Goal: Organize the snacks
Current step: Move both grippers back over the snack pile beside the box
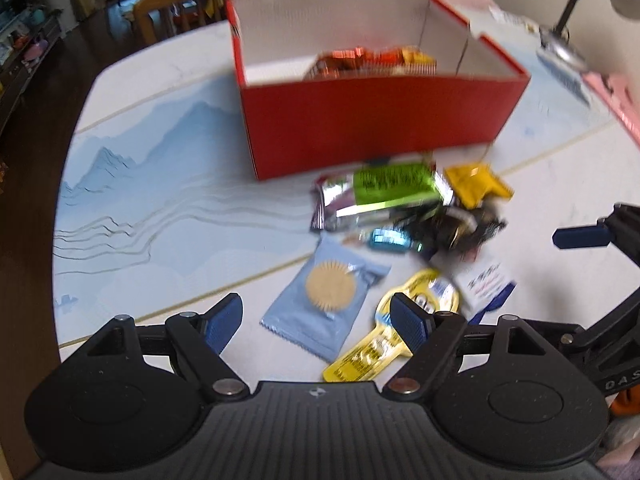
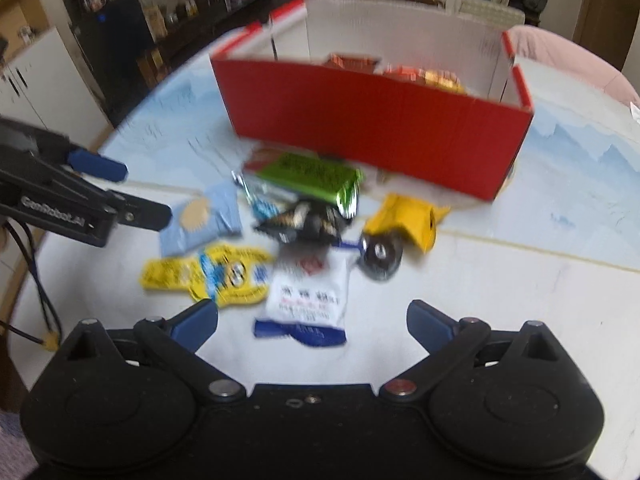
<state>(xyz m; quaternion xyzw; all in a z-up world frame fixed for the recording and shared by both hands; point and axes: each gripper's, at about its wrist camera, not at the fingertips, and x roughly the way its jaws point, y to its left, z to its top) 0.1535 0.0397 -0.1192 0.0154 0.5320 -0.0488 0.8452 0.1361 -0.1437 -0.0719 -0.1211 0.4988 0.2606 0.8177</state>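
Note:
A red box (image 1: pixel 376 124) (image 2: pixel 372 120) with orange and yellow snack packs (image 1: pixel 372 62) inside stands behind a pile of loose snacks on the table. My left gripper (image 1: pixel 318 318) is open over a light blue cookie packet (image 1: pixel 324 300) (image 2: pixel 204 216), with a long yellow packet (image 1: pixel 384 340) (image 2: pixel 208 272) by its right finger. My right gripper (image 2: pixel 312 324) is open above a white packet with a blue end (image 2: pixel 308 300) (image 1: pixel 486 284). A green pack (image 1: pixel 392 184) (image 2: pixel 316 176), a yellow pouch (image 1: pixel 476 184) (image 2: pixel 412 216) and dark wrappers (image 2: pixel 308 220) lie nearer the box.
The table (image 1: pixel 160 200) has a pale blue mountain print. A desk lamp (image 1: pixel 580 4) and a pink item (image 1: pixel 616 96) sit at the far right in the left wrist view. Wooden chairs (image 1: pixel 192 0) and shelves stand beyond the table.

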